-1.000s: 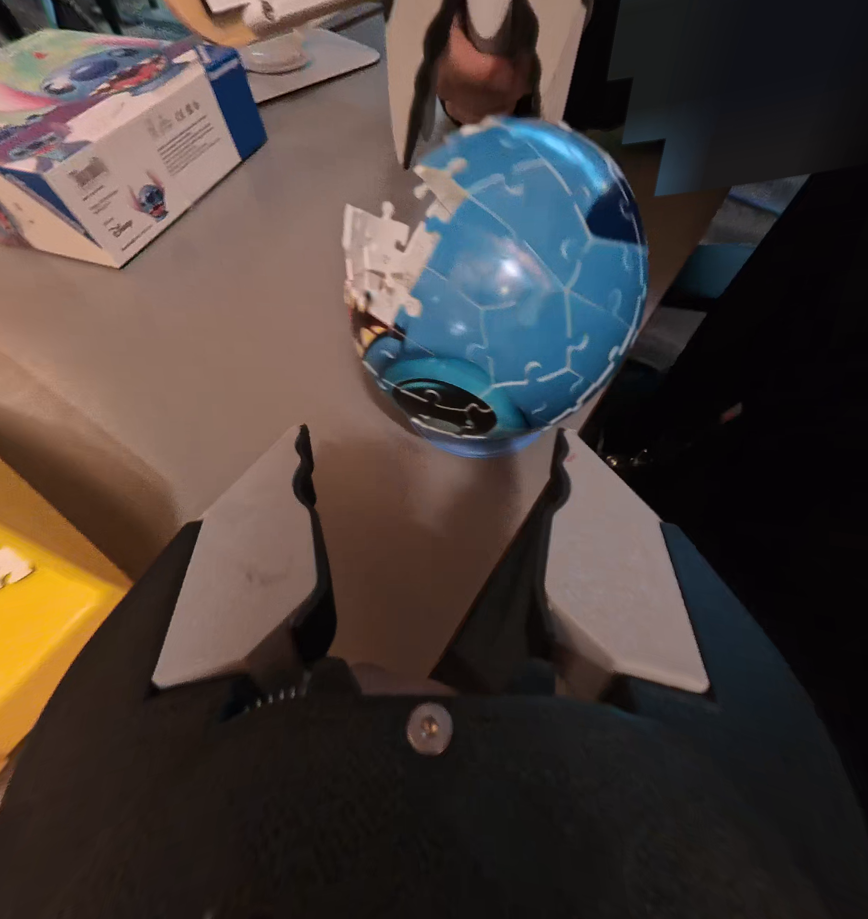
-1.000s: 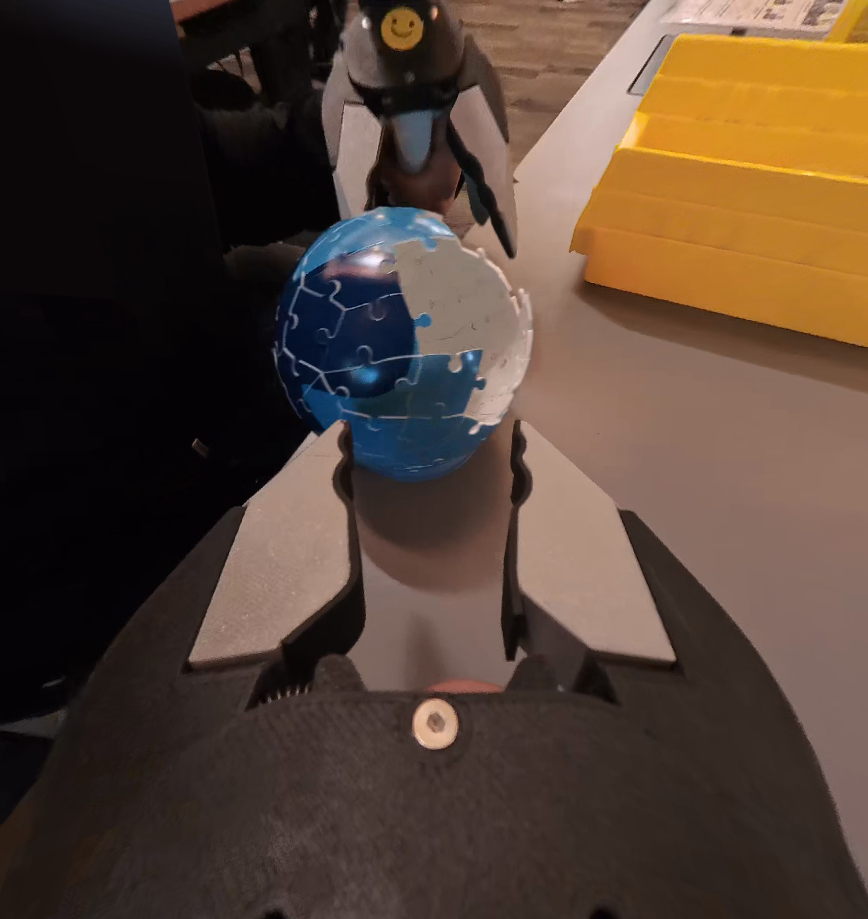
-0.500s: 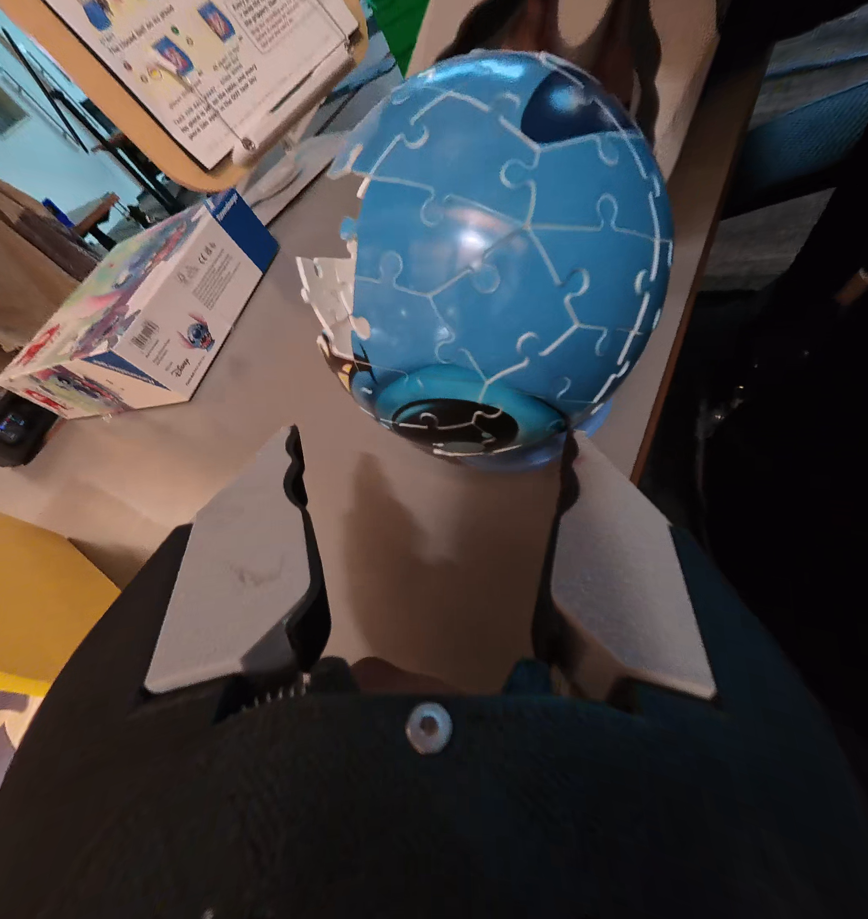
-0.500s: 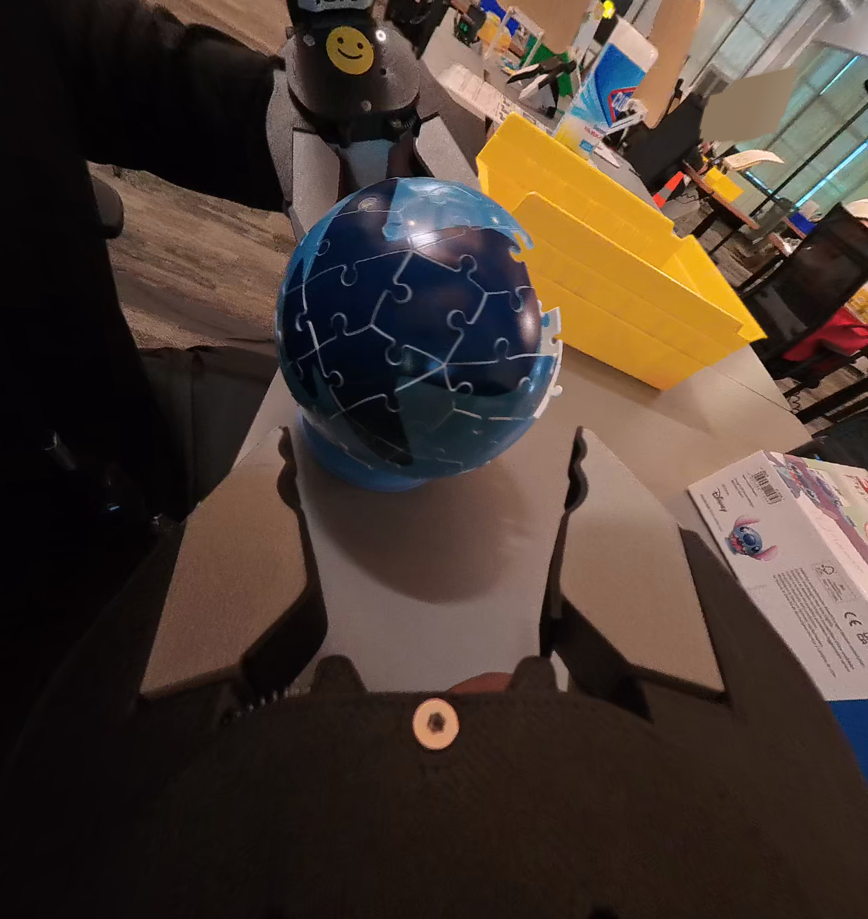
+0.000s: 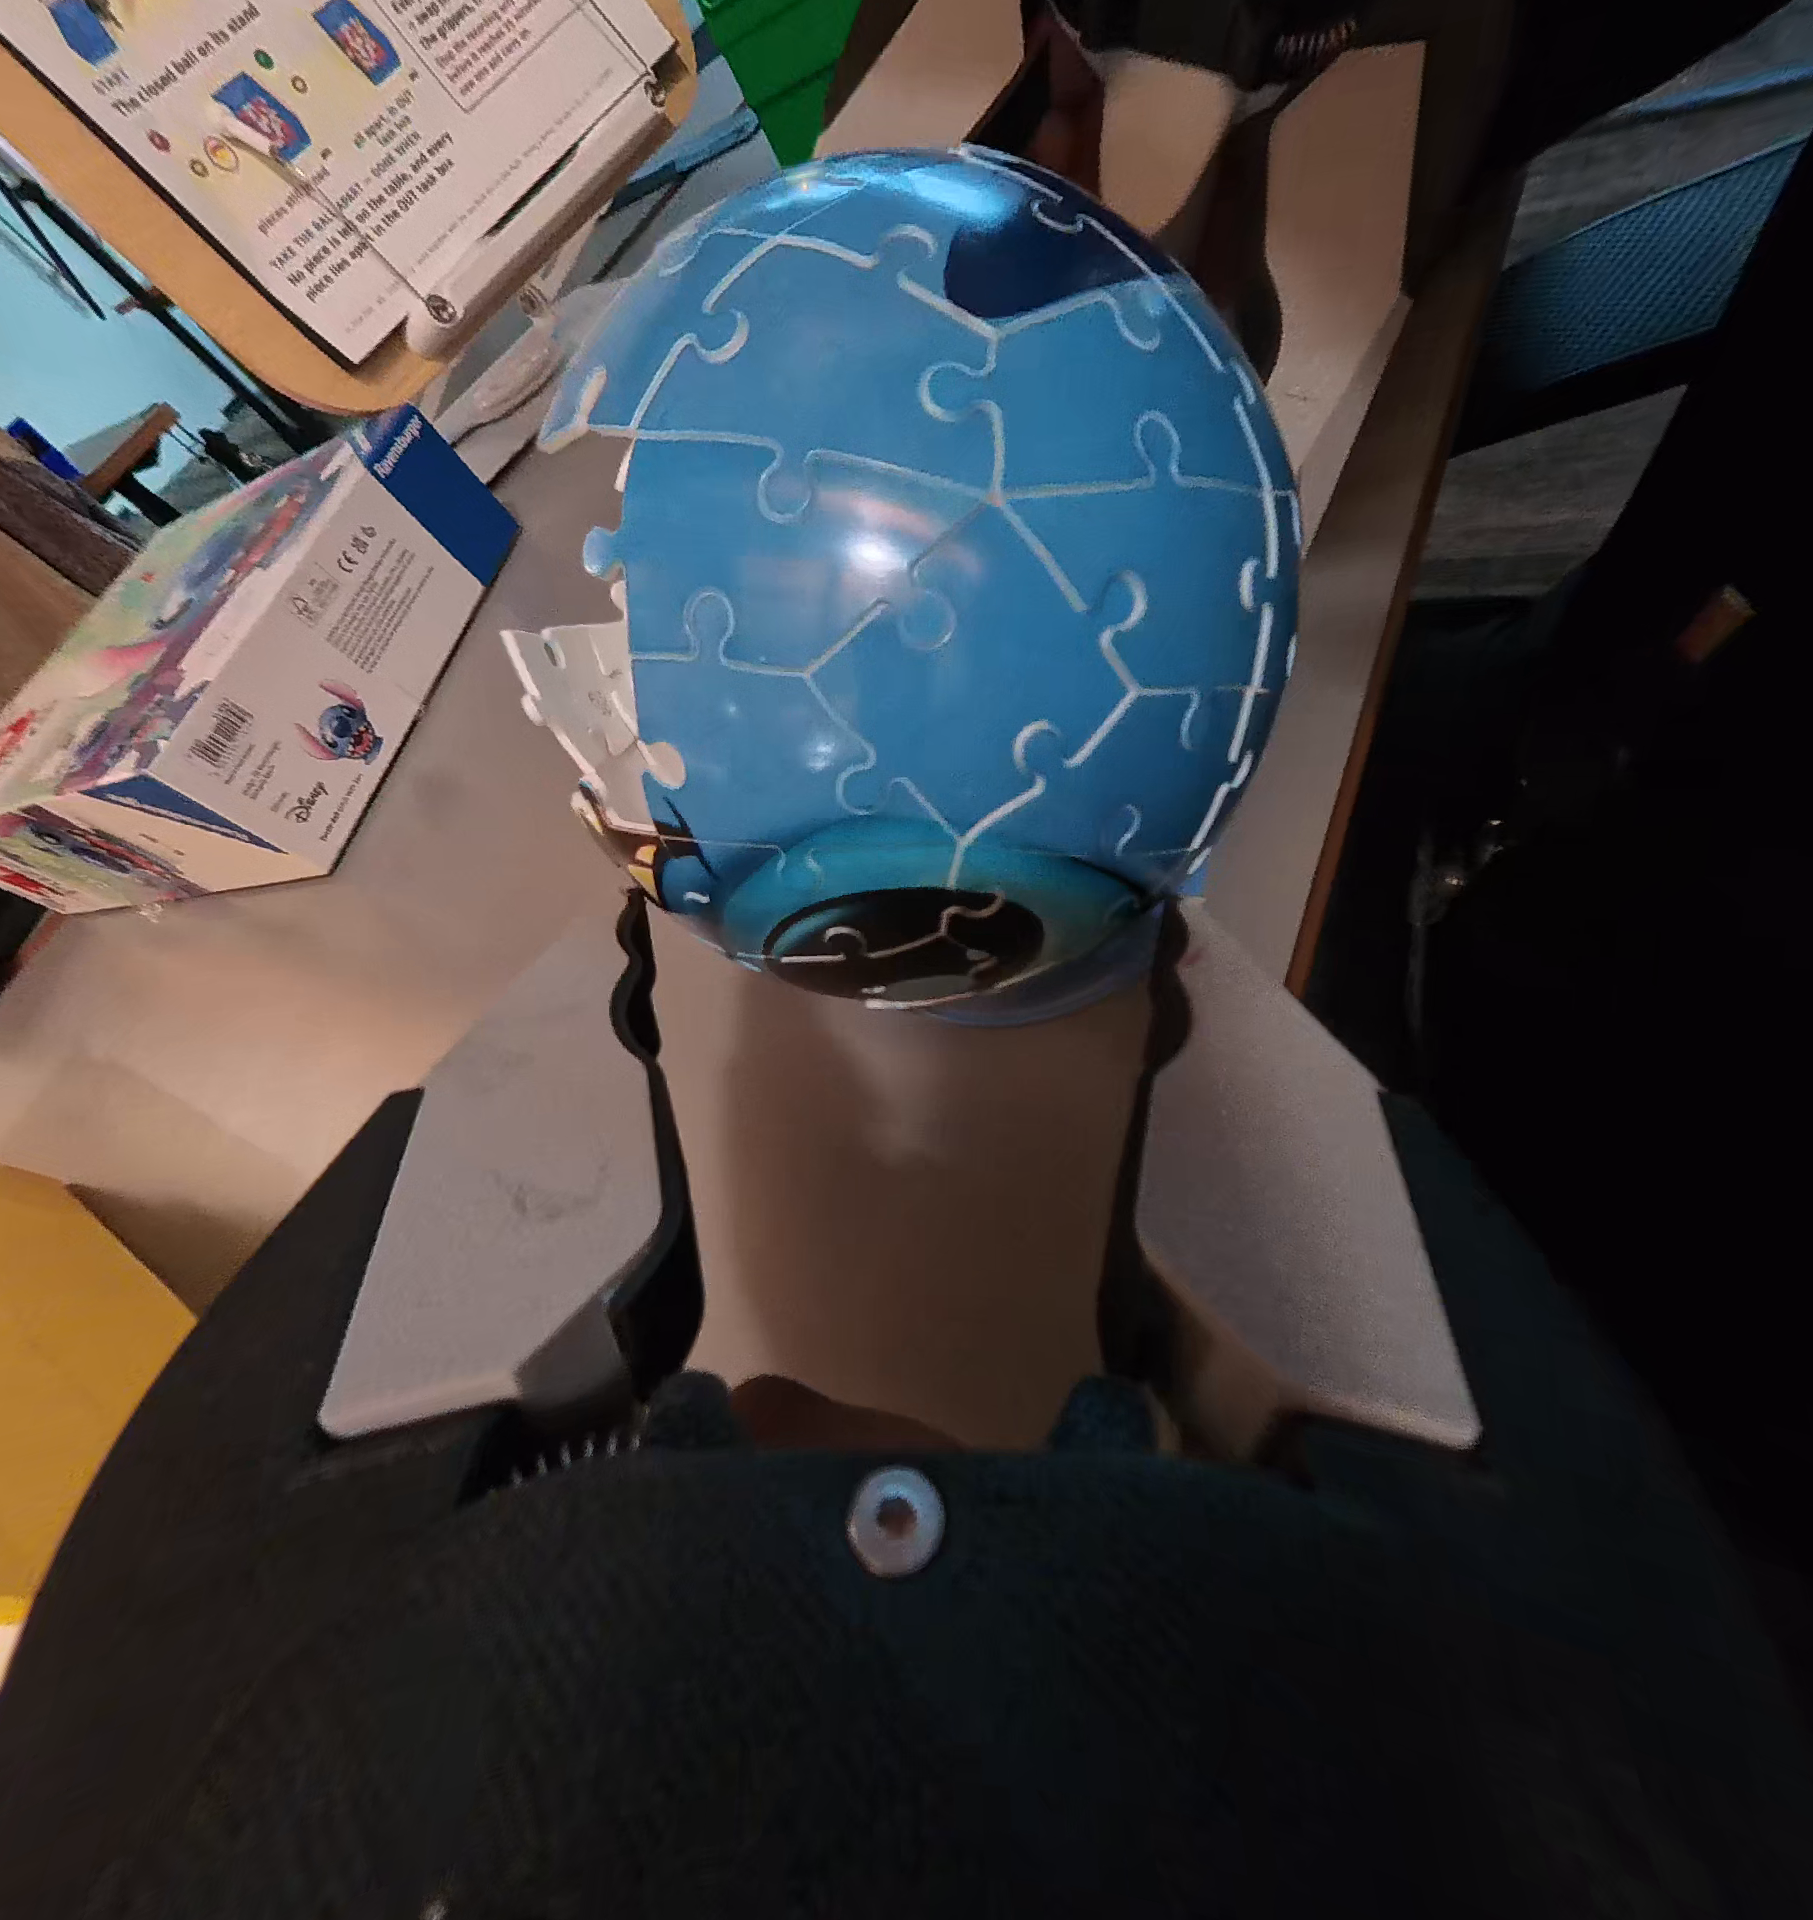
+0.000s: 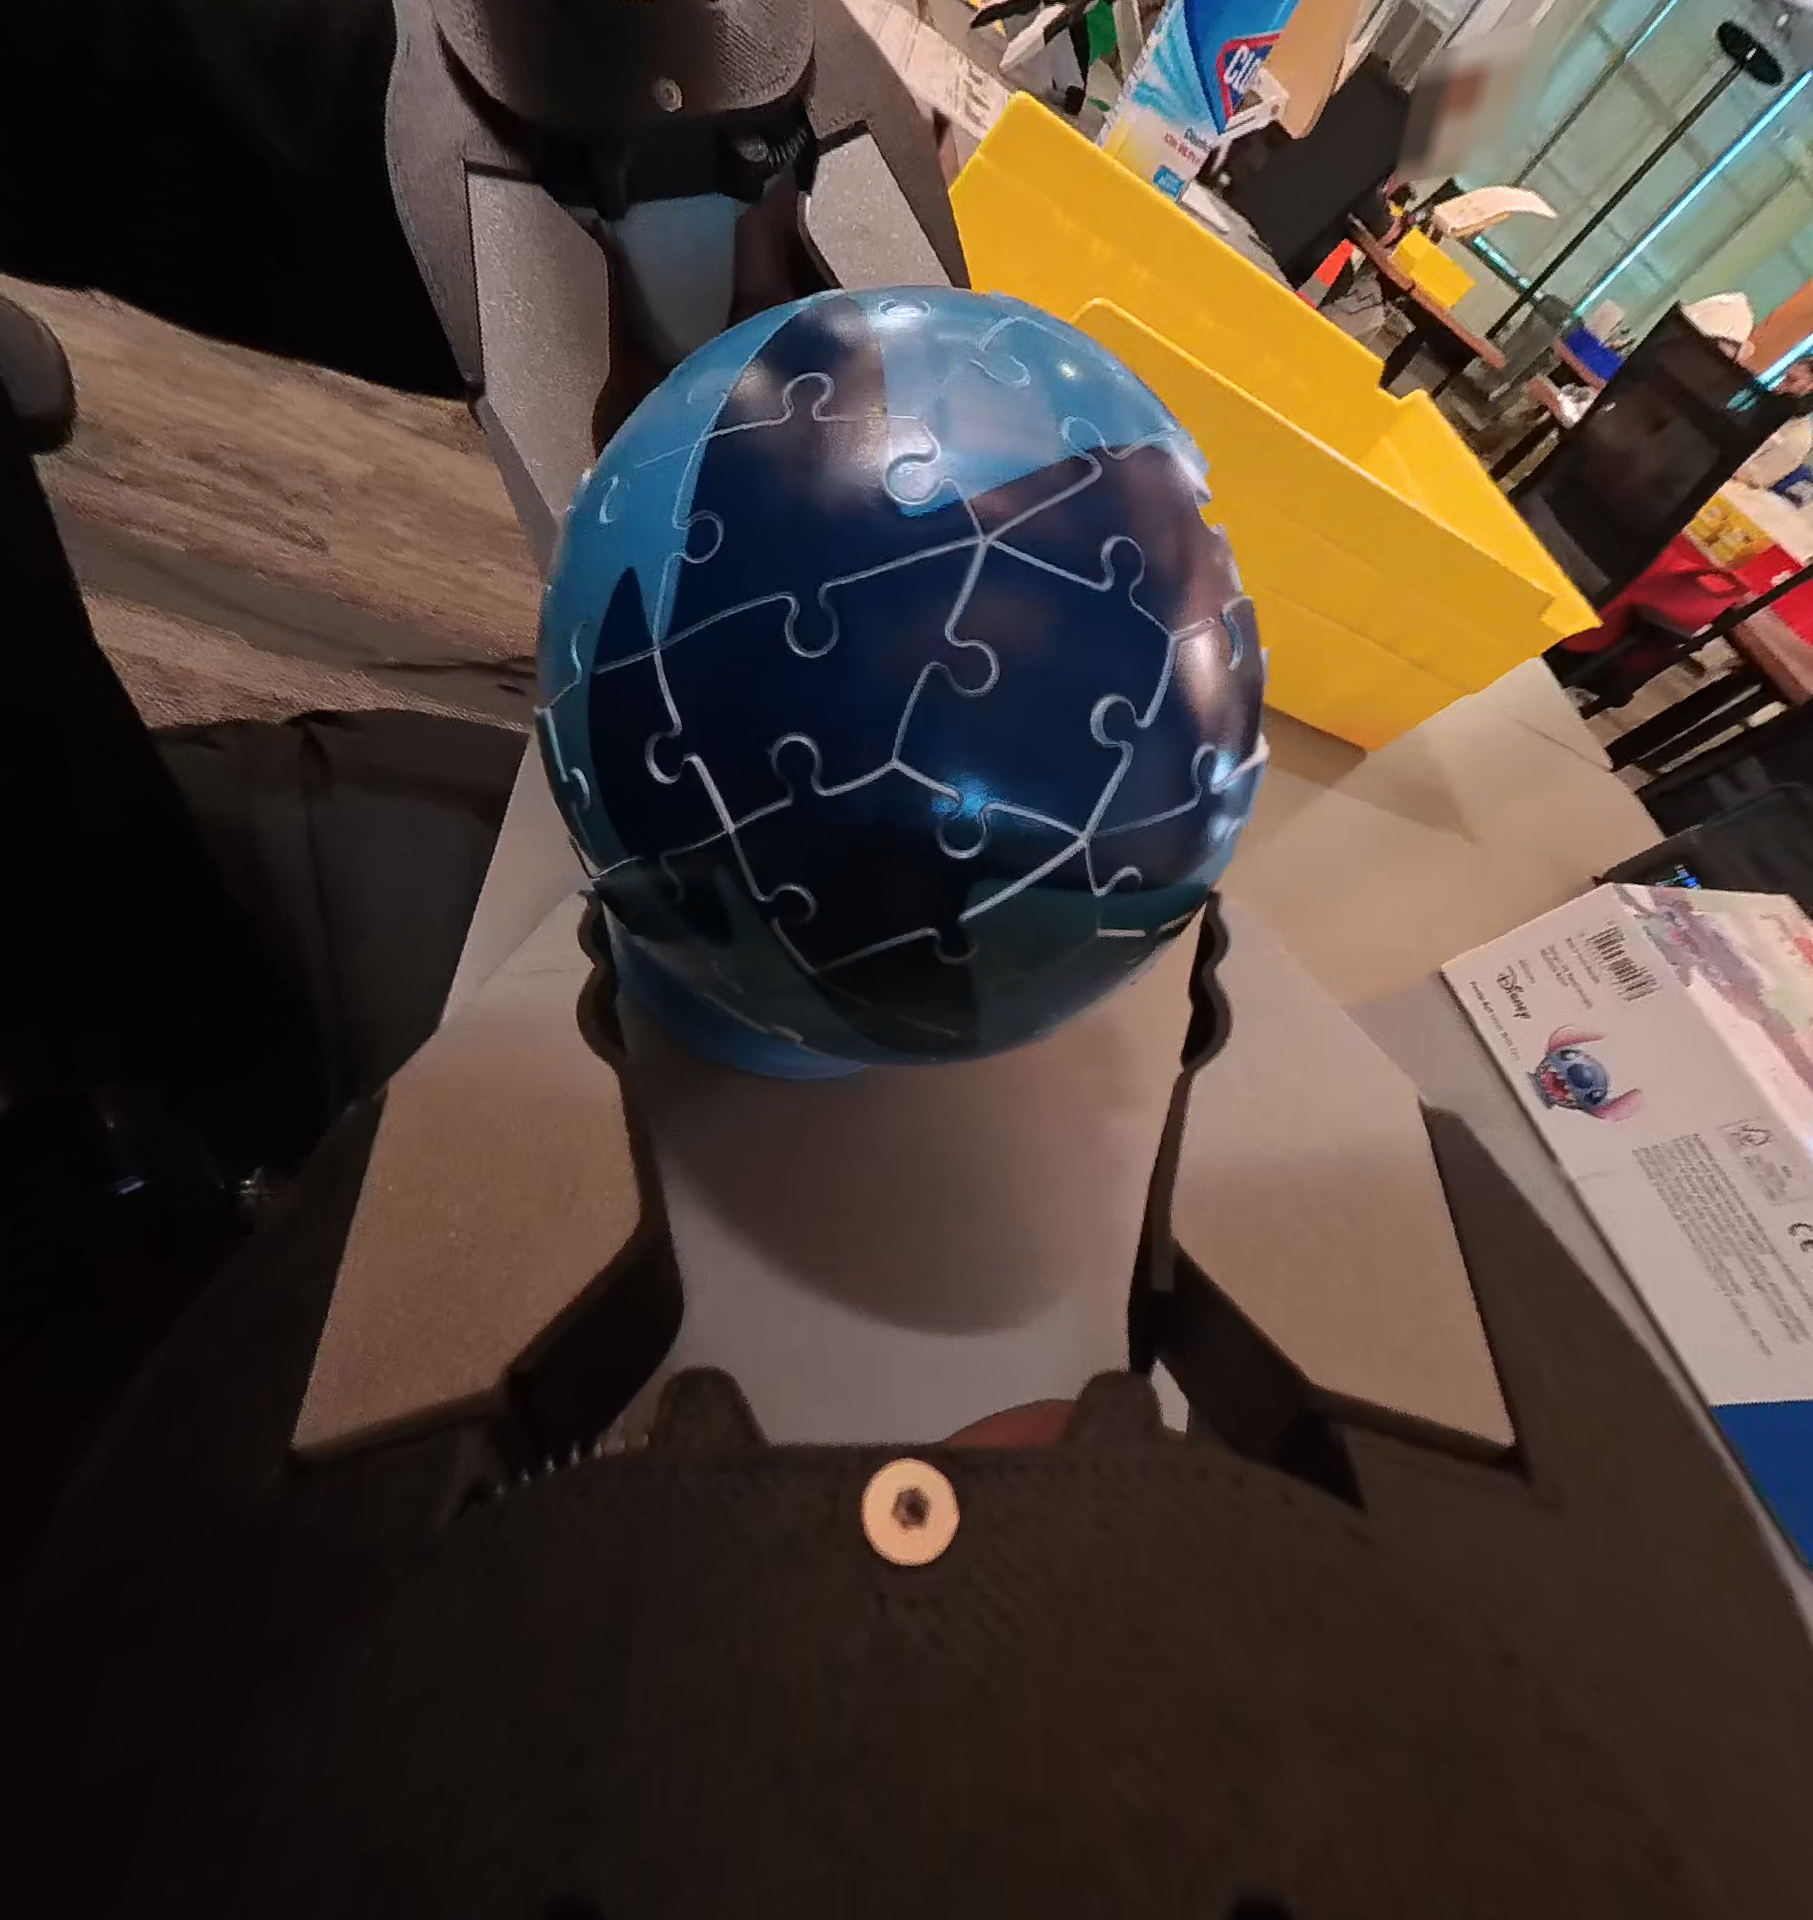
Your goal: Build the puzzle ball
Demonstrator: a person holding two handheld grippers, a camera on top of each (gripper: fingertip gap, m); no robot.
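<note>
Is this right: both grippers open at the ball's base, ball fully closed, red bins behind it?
Not quite: the bins are yellow, as the right wrist view shows. The rest holds only partly: both the left gripper and the right gripper stand open at the base of the ball, but whether the ball is fully closed I cannot tell.

Right gripper had its jaws spread wide, tips flanking the base of the glossy blue jigsaw-piece puzzle ball on the grey tabletop. Left gripper sat behind the ball; yellow plastic bins beyond, printed cardboard box right.
</note>
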